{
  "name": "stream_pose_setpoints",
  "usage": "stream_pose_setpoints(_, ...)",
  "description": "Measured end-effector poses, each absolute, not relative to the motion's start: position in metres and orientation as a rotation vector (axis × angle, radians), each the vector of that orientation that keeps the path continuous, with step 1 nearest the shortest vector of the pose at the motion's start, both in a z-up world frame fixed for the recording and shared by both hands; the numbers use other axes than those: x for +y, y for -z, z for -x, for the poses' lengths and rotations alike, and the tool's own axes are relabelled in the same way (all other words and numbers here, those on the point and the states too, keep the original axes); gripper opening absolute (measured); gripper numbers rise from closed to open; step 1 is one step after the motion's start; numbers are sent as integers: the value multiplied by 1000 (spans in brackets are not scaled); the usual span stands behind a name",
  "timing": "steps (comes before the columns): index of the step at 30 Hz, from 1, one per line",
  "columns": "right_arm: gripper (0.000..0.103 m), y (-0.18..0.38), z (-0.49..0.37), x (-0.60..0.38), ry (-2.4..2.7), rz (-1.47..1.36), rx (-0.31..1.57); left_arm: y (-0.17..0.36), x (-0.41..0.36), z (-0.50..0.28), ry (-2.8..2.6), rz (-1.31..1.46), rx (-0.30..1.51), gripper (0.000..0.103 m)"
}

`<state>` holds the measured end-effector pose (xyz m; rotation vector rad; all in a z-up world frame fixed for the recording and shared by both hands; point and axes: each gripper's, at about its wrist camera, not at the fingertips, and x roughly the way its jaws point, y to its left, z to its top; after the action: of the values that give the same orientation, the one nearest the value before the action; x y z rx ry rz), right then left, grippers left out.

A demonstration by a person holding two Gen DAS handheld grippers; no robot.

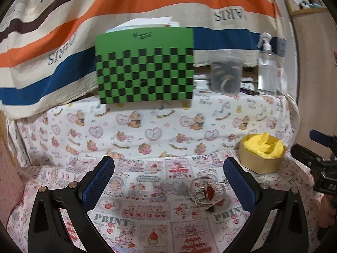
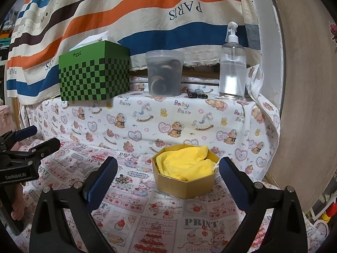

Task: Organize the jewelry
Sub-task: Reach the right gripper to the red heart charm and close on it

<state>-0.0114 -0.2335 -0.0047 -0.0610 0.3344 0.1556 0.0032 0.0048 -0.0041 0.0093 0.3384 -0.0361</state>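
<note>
My two grippers hovered spread and empty over the printed cloth, the jewelry lying loose beside its box.

From the left wrist, my left gripper (image 1: 168,181) stood with its blue pads wide apart, grasping nothing; a small heap of jewelry (image 1: 207,191), with a red piece among silvery rings and chains, lay on the tablecloth (image 1: 147,210) between the fingers, nearer the right one. The octagonal gold box (image 1: 262,155) lined with yellow cloth sat just beyond it, to the right. From the right wrist, my right gripper (image 2: 168,175) was likewise released, that box between its fingers; a small silvery piece (image 2: 121,179) lay just beside its left finger. A green checkered tissue box (image 2: 94,73), a plastic tub (image 2: 164,72) and a spray bottle (image 2: 232,63) stood on the raised ledge.
</note>
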Motion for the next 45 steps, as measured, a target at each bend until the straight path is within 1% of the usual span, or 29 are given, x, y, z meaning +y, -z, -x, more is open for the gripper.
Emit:
stream_pose_setpoints(3, 98, 5, 11, -232, -157, 69, 335, 2, 10, -7, 4, -14, 336, 101)
stream_pose_setpoints(5, 98, 6, 11, -229, -159, 81, 336, -1, 15, -12, 16, 20, 378, 94)
stream_pose_setpoints(7, 98, 6, 13, -227, -155, 90, 330, -3, 22, -16, 55, 72, 422, 83)
stream_pose_setpoints(8, 98, 6, 13, -226, -154, 92, 329, -5, 23, -19, 71, 85, 447, 80)
stream_pose_setpoints(10, 98, 6, 12, -226, -154, 89, 338, -7, 23, -25, 118, 91, 511, 63)
stream_pose_setpoints(11, 98, 7, 12, -227, -154, 85, 342, -7, 21, -28, 137, 88, 543, 58)
stream_pose_setpoints(12, 98, 7, 11, -227, -152, 79, 349, -8, 19, -30, 154, 85, 567, 47)
stream_pose_setpoints(13, 98, 7, 10, -229, -150, 73, 355, -7, 14, -34, 188, 79, 611, 41)
stream_pose_setpoints(14, 98, 7, 8, -230, -148, 65, 362, -6, 10, -38, 213, 75, 649, 38)
stream_pose_setpoints(16, 98, 7, 5, -233, -143, 51, 374, -1, -1, -48, 256, 86, 753, 29)
stream_pose_setpoints(23, 99, 10, -1, -238, -126, 29, 395, 24, -40, -78, 227, 56, 1030, 28)
stream_pose_setpoints(27, 99, 11, -2, -240, -118, 19, 402, 35, -49, -88, 198, 47, 1079, 28)
stream_pose_setpoints(30, 99, 11, -2, -240, -114, 22, 398, 37, -51, -94, 160, 35, 1077, 27)
stream_pose_setpoints(31, 99, 11, -1, -239, -113, 24, 397, 39, -52, -95, 155, 33, 1075, 16)
stream_pose_setpoints(32, 100, 11, -1, -239, -112, 27, 395, 41, -53, -95, 155, 29, 1084, 11)
stream_pose_setpoints(33, 101, 11, -1, -238, -114, 30, 396, 42, -55, -93, 163, 27, 1096, 4)
stream_pose_setpoints(39, 102, 12, -1, -240, -117, 19, 404, 30, -53, -79, 177, 25, 1000, 3)
stream_pose_setpoints(45, 102, 12, -2, -239, -116, 21, 408, -8, -32, -49, 189, 55, 884, 3)
